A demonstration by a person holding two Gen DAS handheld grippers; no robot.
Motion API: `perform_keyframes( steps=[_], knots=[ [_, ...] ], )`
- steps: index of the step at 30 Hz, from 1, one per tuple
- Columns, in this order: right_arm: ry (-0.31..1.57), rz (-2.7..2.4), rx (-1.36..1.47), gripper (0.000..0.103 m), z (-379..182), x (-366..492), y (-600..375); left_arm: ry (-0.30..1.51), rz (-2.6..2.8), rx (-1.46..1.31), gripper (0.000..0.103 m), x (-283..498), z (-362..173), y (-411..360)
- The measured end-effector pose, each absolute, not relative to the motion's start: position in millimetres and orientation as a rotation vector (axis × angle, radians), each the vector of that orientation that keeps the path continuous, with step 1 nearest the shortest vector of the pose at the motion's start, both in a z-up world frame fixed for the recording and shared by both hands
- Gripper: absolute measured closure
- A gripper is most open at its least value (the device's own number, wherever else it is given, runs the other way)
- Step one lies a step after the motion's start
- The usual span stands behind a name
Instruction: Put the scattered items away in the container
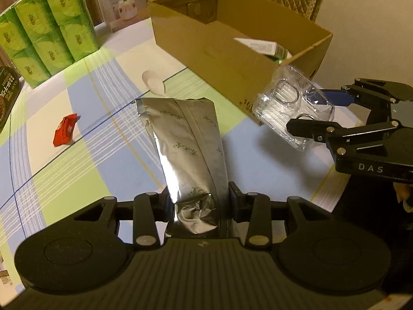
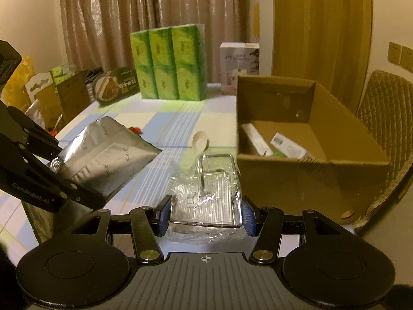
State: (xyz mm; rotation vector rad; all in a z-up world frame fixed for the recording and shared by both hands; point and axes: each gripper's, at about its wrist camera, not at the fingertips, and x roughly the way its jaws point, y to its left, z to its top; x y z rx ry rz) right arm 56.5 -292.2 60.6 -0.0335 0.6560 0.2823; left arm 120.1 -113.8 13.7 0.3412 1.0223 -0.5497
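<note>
The left gripper (image 1: 200, 201) pinches the crumpled lower end of a silver foil pouch (image 1: 184, 139), which sticks out forward from between its 2 fingers and is held off the checked tablecloth (image 1: 77, 170). The right gripper (image 2: 206, 211) clamps a clear plastic-wrapped pack (image 2: 209, 193) between its blue pads (image 2: 246, 215); the pack holds a metal wire frame and also hangs above the table.

Ahead of the right gripper and to its right stands the open cardboard box (image 2: 304, 170), with a few small cartons (image 2: 284, 142) lying on its floor. In the left wrist view the wrapped pack sits just beside the box's near corner, though whether they touch I cannot tell.

Ahead of the left gripper, beyond the pouch tip, lies a small white bottle (image 1: 153, 82) on its side. To the left of that gripper rests a red packet (image 1: 64, 133). Farther off stand a stack of green tissue packs (image 1: 46, 28) and a white humidifier box (image 1: 121, 2).
</note>
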Motion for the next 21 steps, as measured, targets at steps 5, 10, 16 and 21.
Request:
perform_keyframes(
  steps=[5, 10, 16, 21],
  knots=[
    [0.622, 0.266, -0.028, 0.052, 75.7, 57.1, -299.2, 0.999, -0.568, 0.33, 0.068, 124.3, 23.7, -122.6],
    [0.592, 0.246, -0.019, 0.052, 89.6, 59.0, -309.4, 0.975, -0.59, 0.312, 0.068, 128.5, 36.0, -135.3],
    [0.559, 0.203, -0.009, 0.052, 105.3, 65.6, -329.1, 0.941, -0.626, 0.292, 0.068, 134.3, 51.3, -155.1],
    [0.533, 0.16, -0.002, 0.052, 115.2, 74.0, -349.9, 0.92, -0.662, 0.265, 0.068, 142.0, 63.1, -175.2]
  ],
)
